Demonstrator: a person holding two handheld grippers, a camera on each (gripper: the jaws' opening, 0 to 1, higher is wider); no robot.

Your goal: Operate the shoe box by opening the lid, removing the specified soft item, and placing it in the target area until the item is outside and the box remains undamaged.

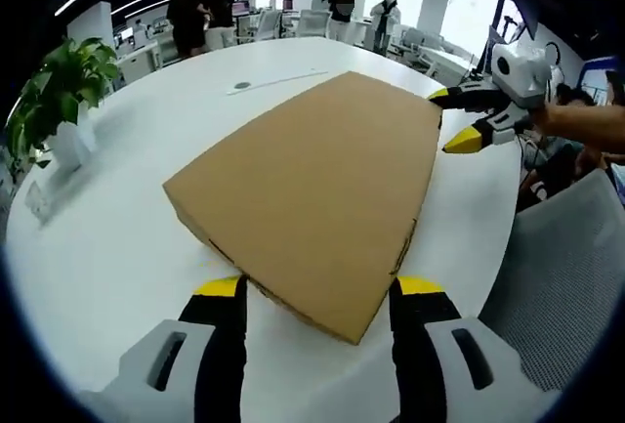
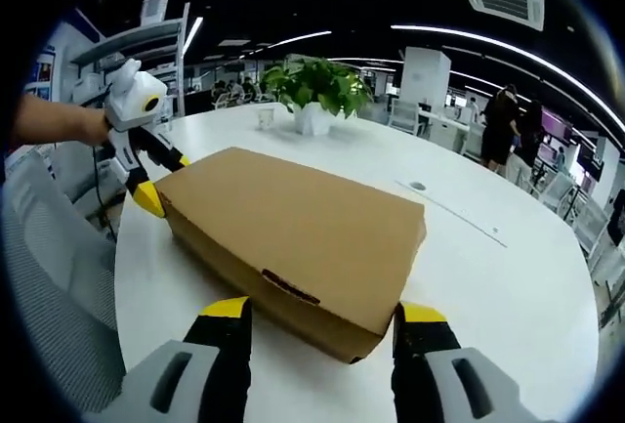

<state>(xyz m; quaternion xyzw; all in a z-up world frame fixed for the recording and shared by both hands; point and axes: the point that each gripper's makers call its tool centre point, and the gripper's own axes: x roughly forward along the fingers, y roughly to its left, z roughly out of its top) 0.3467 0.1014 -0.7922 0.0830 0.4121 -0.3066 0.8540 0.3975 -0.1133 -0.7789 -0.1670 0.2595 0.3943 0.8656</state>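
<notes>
Cardboard box (image 1: 317,193) sat lid-down shut on the white table (image 1: 107,247) — contents hidden. Left gripper (image 1: 319,291) and right gripper (image 2: 322,314) both spread wide, straddling opposite corners — neither pinching.

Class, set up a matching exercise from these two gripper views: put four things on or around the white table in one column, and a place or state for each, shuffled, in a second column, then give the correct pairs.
Things:
1. shoe box
2. potted plant
3. left gripper
4. right gripper

Places or states:
A. in a white pot on the table, beyond the box
B. open, jaws either side of a box corner
C. lid shut, lying flat on the table
D. open, jaws either side of the box's short end

Pairs: 1-C, 2-A, 3-B, 4-D
</notes>
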